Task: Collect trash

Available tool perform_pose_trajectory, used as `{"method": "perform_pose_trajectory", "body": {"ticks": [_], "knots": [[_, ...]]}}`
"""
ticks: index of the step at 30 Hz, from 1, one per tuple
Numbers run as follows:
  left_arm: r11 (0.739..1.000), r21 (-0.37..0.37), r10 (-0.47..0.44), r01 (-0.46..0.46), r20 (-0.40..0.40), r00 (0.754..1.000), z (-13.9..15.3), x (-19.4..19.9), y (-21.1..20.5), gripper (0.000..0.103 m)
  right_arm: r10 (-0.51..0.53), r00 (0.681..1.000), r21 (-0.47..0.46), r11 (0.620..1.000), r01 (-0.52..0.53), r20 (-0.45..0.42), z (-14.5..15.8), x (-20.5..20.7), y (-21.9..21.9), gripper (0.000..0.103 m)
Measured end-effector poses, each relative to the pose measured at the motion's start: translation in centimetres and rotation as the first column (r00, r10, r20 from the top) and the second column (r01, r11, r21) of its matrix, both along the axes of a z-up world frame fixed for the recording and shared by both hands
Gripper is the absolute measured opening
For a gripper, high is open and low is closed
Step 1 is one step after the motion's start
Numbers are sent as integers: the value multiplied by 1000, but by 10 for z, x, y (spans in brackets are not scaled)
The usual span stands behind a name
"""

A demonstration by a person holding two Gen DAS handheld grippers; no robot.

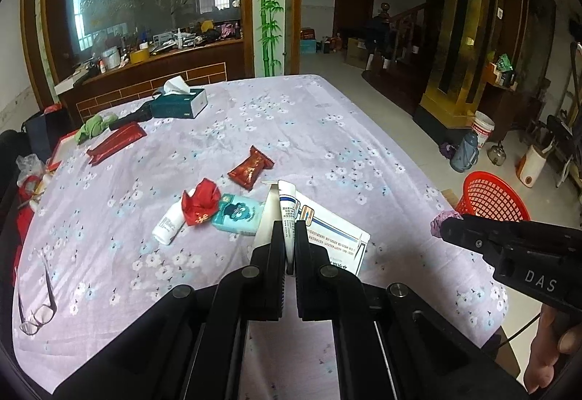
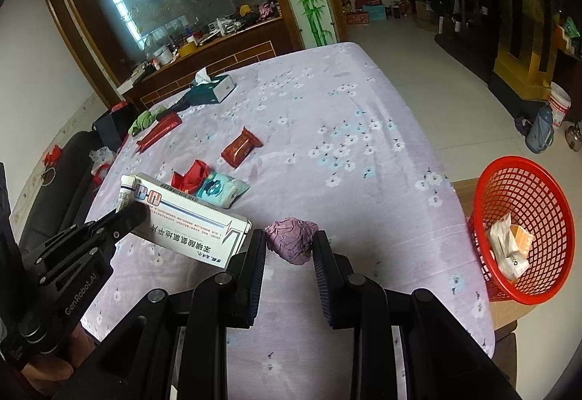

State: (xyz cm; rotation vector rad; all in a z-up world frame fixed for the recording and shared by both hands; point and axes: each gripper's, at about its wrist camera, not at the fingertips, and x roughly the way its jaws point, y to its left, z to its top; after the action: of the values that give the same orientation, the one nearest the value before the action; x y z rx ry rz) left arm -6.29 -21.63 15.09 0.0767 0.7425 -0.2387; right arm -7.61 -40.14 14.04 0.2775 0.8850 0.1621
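My left tongs point(image 1: 290, 247) are closed on a white ointment tube point(image 1: 287, 207), which stands up between the jaws with its long axis running away from me; a white medicine box point(image 2: 189, 225) seems pinched along with it, slanting out to the right (in the left wrist view I cannot tell whether the box is truly gripped or only resting against the tube). My right tongs point(image 2: 289, 250) are open, one jaw on each side of a crumpled purple wad point(image 2: 293, 241) that lies on the flowered worktop point(image 2: 327, 101); the wad sits right between the fingertips, not yet squeezed. The relation that matters most: the red mesh basket point(image 2: 523, 229) stands off the worktop's right edge, to the right of both tongs, and my right hand is the nearer one; I judge the wad needs only a closing and a short swing rightward.

Only the right wrist view looks into the basket, where a few paper scraps and a small orange box already lie. Only the left wrist view shows a pair of glasses point(image 1: 38, 309) near the worktop's left edge and a small white bottle point(image 1: 167, 227) beside a red crumpled wrapper point(image 1: 200, 205). Both views show a teal tissue pack point(image 1: 238, 214), a dark red snack packet point(image 1: 251, 167) and a tissue box point(image 1: 180, 101) farther off.
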Motion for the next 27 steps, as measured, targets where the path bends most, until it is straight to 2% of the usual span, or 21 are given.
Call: {"method": "perform_pose_trajectory", "body": {"ticks": [10, 27], "knots": [[999, 28, -29, 29, 5, 1000, 4, 0, -20, 4, -37, 999, 35, 999, 36, 9, 2, -6, -22, 28], [988, 62, -144, 142, 22, 989, 14, -1, -67, 4, -168, 986, 70, 984, 167, 10, 2, -31, -71, 28]]}}
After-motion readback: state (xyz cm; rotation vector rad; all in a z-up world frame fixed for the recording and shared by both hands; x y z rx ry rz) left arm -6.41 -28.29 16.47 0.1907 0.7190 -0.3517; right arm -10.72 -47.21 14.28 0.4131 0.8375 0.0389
